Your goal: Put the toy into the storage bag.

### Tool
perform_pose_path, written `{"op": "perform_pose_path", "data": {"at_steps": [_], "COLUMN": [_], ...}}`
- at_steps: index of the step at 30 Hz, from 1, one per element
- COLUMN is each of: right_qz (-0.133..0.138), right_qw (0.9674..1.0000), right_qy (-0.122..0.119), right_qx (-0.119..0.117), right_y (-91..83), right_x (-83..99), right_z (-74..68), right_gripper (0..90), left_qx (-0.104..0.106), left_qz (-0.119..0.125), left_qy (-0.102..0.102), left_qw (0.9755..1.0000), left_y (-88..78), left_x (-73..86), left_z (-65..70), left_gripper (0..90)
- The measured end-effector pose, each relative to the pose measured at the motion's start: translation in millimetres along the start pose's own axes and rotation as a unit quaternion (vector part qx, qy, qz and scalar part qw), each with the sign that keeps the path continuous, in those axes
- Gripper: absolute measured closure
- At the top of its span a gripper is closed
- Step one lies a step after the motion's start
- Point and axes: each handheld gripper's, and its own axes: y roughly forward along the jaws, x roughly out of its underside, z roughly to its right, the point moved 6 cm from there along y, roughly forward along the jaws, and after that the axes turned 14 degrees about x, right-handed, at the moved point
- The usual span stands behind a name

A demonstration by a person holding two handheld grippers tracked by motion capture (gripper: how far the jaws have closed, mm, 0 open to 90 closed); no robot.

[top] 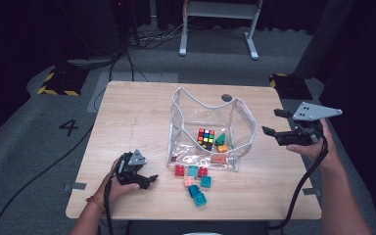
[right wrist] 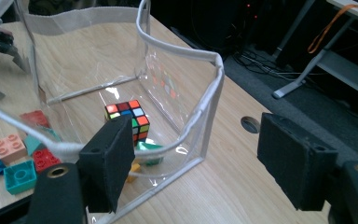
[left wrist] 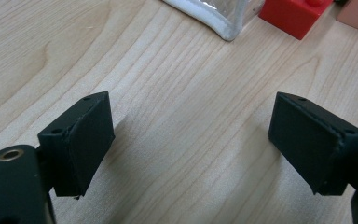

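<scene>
I see bare table [top: 127, 122] left of the clear bag [top: 240, 122], room to pass. Loose blocks [top: 196, 181] crowd its front; its open top is unobstructed.

Upright clear bag [top: 209, 128] (cube inside)

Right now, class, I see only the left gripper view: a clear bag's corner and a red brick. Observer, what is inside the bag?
Observer: A Rubik's cube sits on the clear bag's floor, with a green brick beside it.
Operator: Any other loose bricks outside?
Observer: Yes, teal bricks lie on the table in front of the bag.
Operator: Where is the right gripper?
Observer: The right gripper is off the bag's right side, open and holding nothing.
</scene>
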Motion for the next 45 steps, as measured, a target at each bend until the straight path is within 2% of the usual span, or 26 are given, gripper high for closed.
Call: {"op": "perform_pose_path", "data": {"at_steps": [8,16,24,28,31,35,39,45], "right_qz": [-0.001,0.003,-0.013,-0.019,-0.031,-0.045,-0.054,-0.065], "right_qw": [0.9997,0.9991,0.9981,0.9968,0.9961,0.9928,0.9875,0.9796], "right_qy": [0.023,0.039,0.049,0.053,0.048,0.052,0.054,0.021], "right_qx": [-0.002,-0.014,-0.035,-0.056,-0.068,-0.098,-0.138,-0.189], "right_y": [-8.5,-9.8,-9.0,-8.0,-6.2,-1.3,6.8,17.4], "right_x": [26.7,54.1,87.2,101.3,113.1,126.4,134.9,138.2], "right_z": [-6.0,-20.0,-44.1,-59.0,-71.2,-90.5,-113.0,-152.0], "right_gripper": [27.7,28.1,28.8,29.7,31.2,34.4,34.6,35.0], "left_qx": [0.0,-0.001,-0.001,-0.001,-0.001,-0.001,-0.001,-0.001], "left_qz": [0.0,0.0,0.001,0.001,0.001,0.001,0.001,0.001], "left_qy": [0.0,-0.001,0.001,0.001,0.001,0.001,0.001,0.001], "left_qw": [1.0,1.0,1.0,1.0,1.0,1.0,1.0,1.0], "left_y": [0.0,0.0,0.0,0.0,0.0,0.0,0.0,0.0], "left_x": [0.0,0.0,-0.1,-0.2,-0.1,-0.1,-0.1,-0.1], "left_z": [0.0,0.1,0.2,0.1,0.1,0.2,0.2,0.2], "left_gripper": [14.2,14.2,14.3,14.3,14.3,14.3,14.3,14.3]}}
